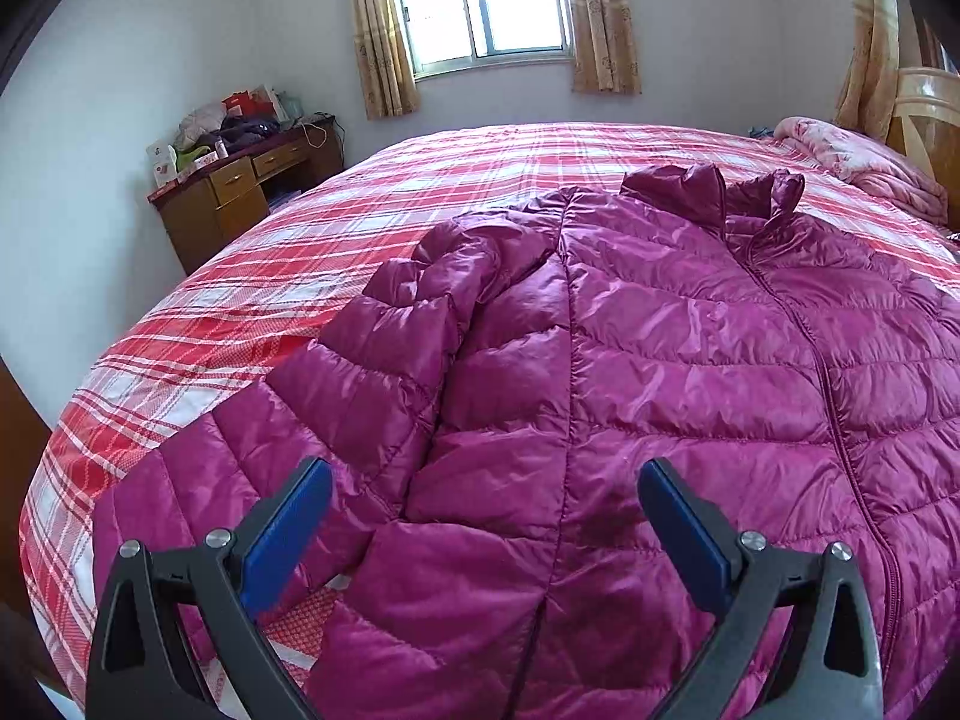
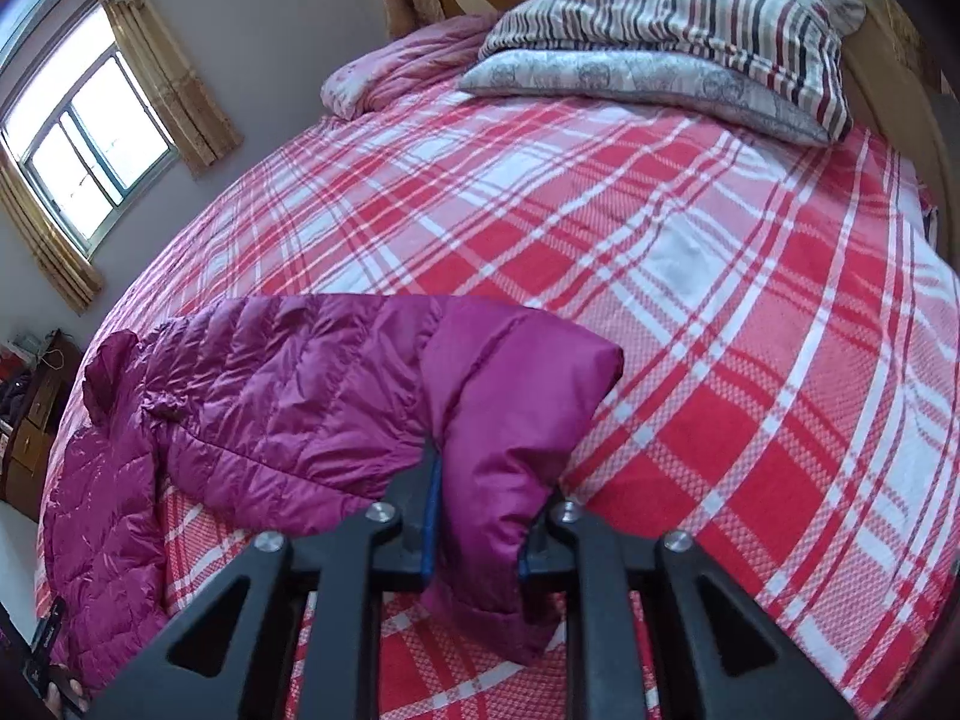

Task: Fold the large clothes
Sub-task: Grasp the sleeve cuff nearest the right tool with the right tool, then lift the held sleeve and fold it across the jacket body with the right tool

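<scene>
Between my right tongs (image 2: pixel 477 516) I am clamping the sleeve (image 2: pixel 510 408); the jacket (image 1: pixel 660 372) is lying leftward, under my left tongs (image 1: pixel 485 531), spread apart.

The right gripper (image 2: pixel 477 525) is clamped on the end of a magenta puffer jacket's sleeve (image 2: pixel 510 414), which is lifted off the red plaid bedspread (image 2: pixel 690 276). The jacket body (image 2: pixel 102 516) lies at the left, and two pillows (image 2: pixel 678 42) are stacked at the headboard.
</scene>
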Demonstrator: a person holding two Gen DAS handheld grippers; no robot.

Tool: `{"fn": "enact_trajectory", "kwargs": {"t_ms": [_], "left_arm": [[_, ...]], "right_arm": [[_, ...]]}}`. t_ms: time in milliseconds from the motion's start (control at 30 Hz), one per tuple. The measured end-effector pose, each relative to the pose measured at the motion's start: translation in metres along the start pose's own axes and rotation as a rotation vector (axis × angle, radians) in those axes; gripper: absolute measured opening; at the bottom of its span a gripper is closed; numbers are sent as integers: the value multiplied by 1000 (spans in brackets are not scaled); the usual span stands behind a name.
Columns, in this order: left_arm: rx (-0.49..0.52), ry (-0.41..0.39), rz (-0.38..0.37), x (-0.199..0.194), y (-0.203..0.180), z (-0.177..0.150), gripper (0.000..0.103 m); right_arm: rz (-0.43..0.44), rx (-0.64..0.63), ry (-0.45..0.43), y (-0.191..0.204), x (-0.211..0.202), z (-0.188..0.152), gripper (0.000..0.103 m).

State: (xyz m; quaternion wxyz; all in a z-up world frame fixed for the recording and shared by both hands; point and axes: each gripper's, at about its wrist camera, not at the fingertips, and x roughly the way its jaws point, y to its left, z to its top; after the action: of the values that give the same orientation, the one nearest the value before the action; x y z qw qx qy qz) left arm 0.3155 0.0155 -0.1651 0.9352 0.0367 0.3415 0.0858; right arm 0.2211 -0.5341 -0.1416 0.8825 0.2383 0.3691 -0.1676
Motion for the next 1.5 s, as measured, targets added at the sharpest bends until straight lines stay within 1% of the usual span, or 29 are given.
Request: {"fn": "enact_trajectory", "kwargs": {"t_ms": [100, 200, 333, 433, 533, 600, 700, 767, 833, 900, 967, 1133, 1233, 1367, 1500], "left_arm": [[-11, -3, -13, -2, 4, 1, 102], [-13, -1, -18, -2, 6, 2, 102], [-18, 2, -21, -2, 12, 2, 102], [-39, -1, -15, -2, 19, 3, 102], [-65, -8, -17, -2, 27, 3, 102], [-60, -18, -10, -2, 28, 1, 102], [-41, -22, 0, -1, 30, 0, 102], [-43, -33, -11, -2, 33, -1, 102], [-51, -24, -21, -2, 37, -1, 102], [-69, -6, -50, -1, 41, -2, 102], [-88, -6, -76, -2, 45, -3, 102], [-95, -17, -49, -4, 51, -2, 102], [-116, -12, -43, -3, 58, -1, 102], [-128, -9, -26, -2, 67, 0, 102], [-138, -6, -3, -1, 76, 1, 102]], "right_arm": [[-32, -78, -60, 22, -14, 10, 19], [-45, -162, -121, 47, -27, 19, 19], [-25, -284, -211, 92, -49, 29, 19], [14, -375, -256, 130, -65, 33, 19], [63, -446, -290, 168, -77, 30, 19], [100, -486, -306, 192, -84, 28, 19], [155, -528, -324, 222, -91, 20, 19], [179, -574, -337, 243, -95, 12, 19], [195, -633, -348, 264, -96, 2, 19], [205, -697, -353, 285, -94, -10, 19], [222, -745, -344, 303, -90, -20, 19], [249, -851, -330, 342, -76, -52, 19], [278, -907, -301, 366, -64, -74, 18], [313, -936, -251, 387, -45, -96, 19], [354, -940, -198, 409, -27, -121, 19]]}}
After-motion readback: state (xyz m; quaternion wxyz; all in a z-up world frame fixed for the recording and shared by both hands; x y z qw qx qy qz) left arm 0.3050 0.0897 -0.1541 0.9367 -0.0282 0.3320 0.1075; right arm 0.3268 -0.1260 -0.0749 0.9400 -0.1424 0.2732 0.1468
